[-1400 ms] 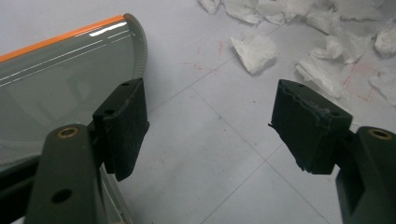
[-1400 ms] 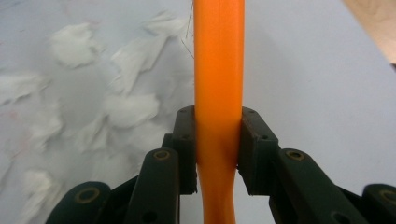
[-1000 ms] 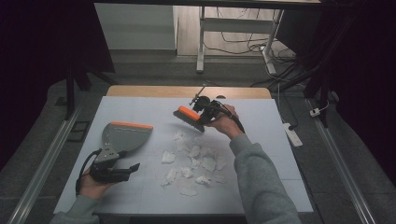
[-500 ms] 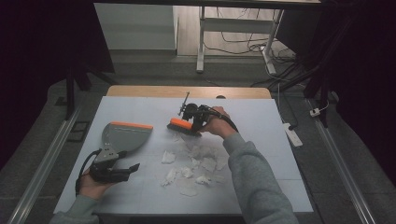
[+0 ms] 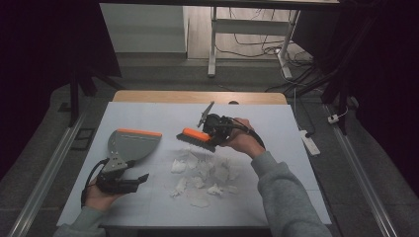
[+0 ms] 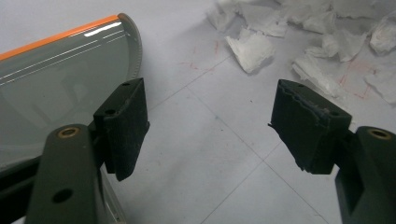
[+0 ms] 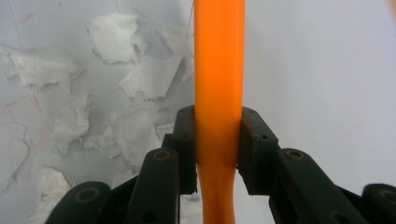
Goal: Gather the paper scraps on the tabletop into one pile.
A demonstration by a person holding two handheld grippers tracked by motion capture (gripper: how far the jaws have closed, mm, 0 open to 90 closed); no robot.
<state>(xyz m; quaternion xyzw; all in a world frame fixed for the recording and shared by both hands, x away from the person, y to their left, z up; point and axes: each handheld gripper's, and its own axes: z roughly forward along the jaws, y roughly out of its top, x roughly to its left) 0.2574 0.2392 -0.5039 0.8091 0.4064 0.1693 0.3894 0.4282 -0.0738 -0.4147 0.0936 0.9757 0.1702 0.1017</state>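
An orange-backed brush (image 5: 194,138) with dark bristles hangs over the far edge of a pile of white torn paper scraps (image 5: 202,173). My right gripper (image 5: 213,129) is shut on it; in the right gripper view the pads (image 7: 254,149) clamp the orange handle (image 7: 219,60) above the scraps (image 7: 112,37). A grey dustpan (image 5: 131,144) with an orange lip lies flat at the left. My left gripper (image 5: 129,180) rests just in front of it. Its jaws stand wide open (image 6: 212,126) over bare table, with the dustpan (image 6: 56,79) beside the left jaw and scraps (image 6: 252,46) ahead.
A white sheet (image 5: 281,197) covers the wooden table (image 5: 197,97). On the floor at the right lies a white power strip (image 5: 309,143). A white table frame (image 5: 213,44) and cables stand behind the far edge.
My right gripper has carried the brush left and toward the near side, onto the far edge of the scrap pile. The left gripper and the dustpan have stayed put.
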